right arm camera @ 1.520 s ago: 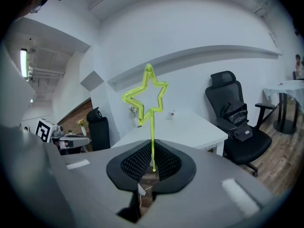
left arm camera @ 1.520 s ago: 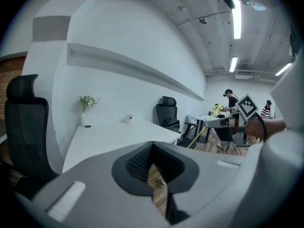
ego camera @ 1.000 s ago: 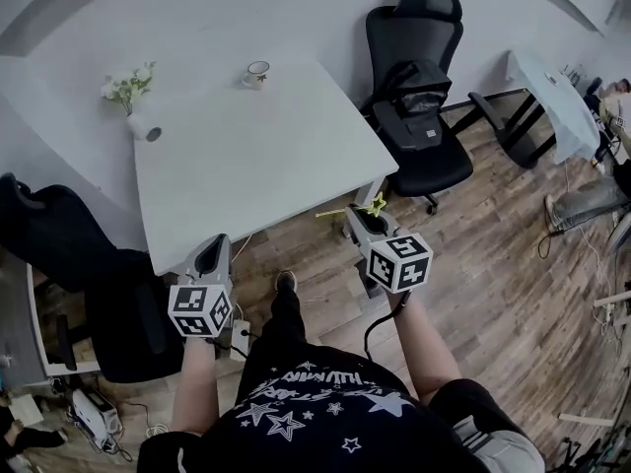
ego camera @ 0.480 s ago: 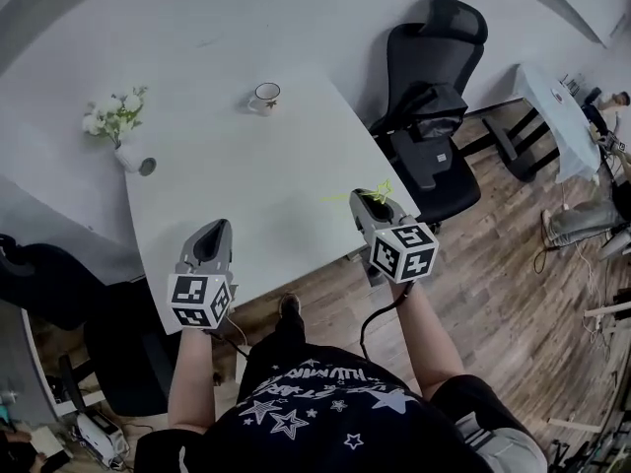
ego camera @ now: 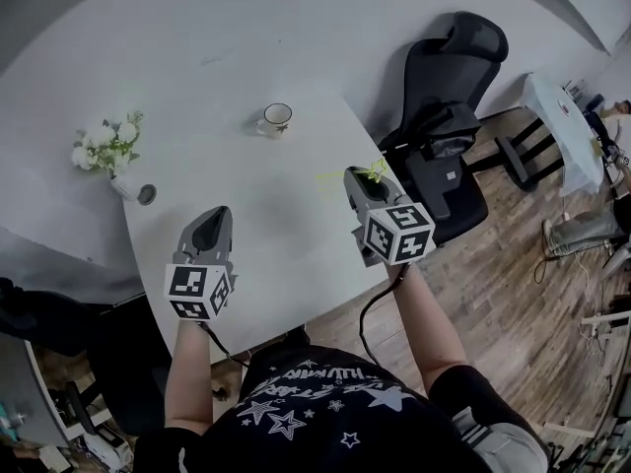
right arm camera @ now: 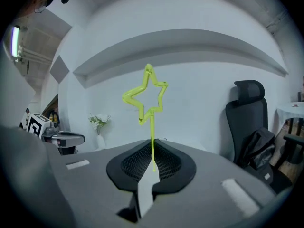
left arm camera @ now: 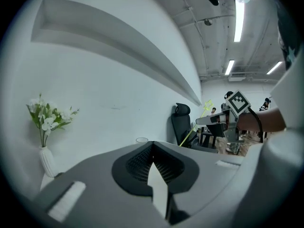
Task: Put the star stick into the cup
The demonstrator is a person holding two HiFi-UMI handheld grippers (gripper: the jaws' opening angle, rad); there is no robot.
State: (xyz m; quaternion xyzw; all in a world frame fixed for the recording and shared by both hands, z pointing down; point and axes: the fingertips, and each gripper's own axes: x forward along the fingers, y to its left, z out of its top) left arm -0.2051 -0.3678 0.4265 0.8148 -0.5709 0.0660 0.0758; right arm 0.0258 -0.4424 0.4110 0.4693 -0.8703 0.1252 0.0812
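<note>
A yellow-green star stick (right arm camera: 148, 99) stands up out of my right gripper (right arm camera: 152, 161), whose jaws are shut on its stem. In the head view the right gripper (ego camera: 363, 180) hovers over the white table's right part, with the star stick (ego camera: 367, 172) at its tip. The cup (ego camera: 277, 118), a white mug, stands at the table's far middle, well beyond both grippers. My left gripper (ego camera: 210, 227) is over the table's left front, shut and holding nothing. From the left gripper view the star stick (left arm camera: 198, 120) shows at the right, and the cup (left arm camera: 141, 139) is just past the jaws.
A white vase with white flowers (ego camera: 110, 152) stands at the table's far left, next to a small round hole (ego camera: 147, 194). A black office chair (ego camera: 449, 116) sits close to the table's right edge. The white table (ego camera: 246, 254) backs onto a white wall.
Both grippers have moved forward from over the floor to over the table. The right gripper keeps the star stick, and the cup is now closer.
</note>
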